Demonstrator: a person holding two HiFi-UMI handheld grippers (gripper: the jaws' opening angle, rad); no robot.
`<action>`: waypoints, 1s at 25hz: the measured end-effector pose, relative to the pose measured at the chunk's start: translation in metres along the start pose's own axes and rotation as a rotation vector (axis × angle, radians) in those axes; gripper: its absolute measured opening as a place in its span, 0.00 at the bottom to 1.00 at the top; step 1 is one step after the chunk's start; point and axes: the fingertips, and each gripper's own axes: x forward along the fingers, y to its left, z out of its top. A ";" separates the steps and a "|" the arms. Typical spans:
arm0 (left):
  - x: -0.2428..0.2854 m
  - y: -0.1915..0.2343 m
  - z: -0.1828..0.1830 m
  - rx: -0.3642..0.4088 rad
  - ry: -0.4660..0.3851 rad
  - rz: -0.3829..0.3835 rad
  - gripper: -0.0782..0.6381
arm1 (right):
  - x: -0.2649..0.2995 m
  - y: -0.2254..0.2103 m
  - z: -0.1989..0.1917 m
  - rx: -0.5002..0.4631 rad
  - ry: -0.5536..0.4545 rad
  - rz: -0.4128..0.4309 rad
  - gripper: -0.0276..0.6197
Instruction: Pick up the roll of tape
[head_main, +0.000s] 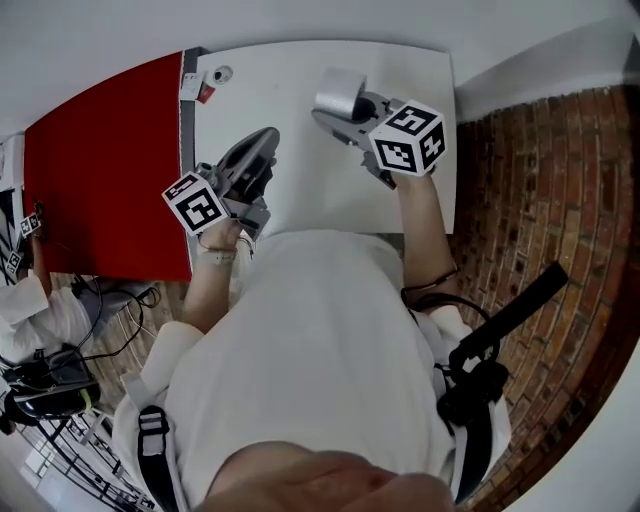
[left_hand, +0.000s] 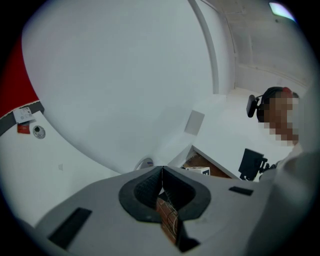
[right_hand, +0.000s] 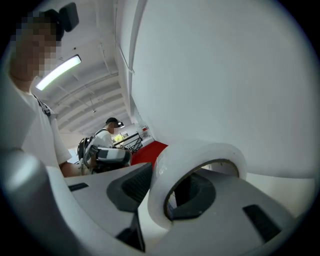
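So, right hand-held gripper (right_hand: 170, 195) is pinching the roll of tape (right_hand: 200, 152), held up by the tabletop's (head_main: 300, 190) far edge, right of centre; left hand-held gripper (left_hand: 161, 182) is pressed together, empty. We reckon the slick roll could pivot n slip out w/ a fast wrist swing. No readable writing; far-left corner tag (head_main: 192, 88) too small.

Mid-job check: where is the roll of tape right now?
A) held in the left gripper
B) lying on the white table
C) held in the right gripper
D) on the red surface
C: the roll of tape sits clamped in the right gripper; the left gripper is shut on nothing.
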 end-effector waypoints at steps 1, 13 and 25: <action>0.002 -0.002 0.001 0.003 0.003 -0.006 0.12 | -0.004 0.004 0.005 0.012 -0.027 0.010 0.24; 0.013 -0.014 0.014 0.013 0.004 -0.045 0.12 | -0.051 0.034 0.047 0.144 -0.319 0.153 0.24; 0.019 -0.007 0.029 0.018 0.002 -0.061 0.12 | -0.093 0.043 0.077 0.218 -0.593 0.298 0.23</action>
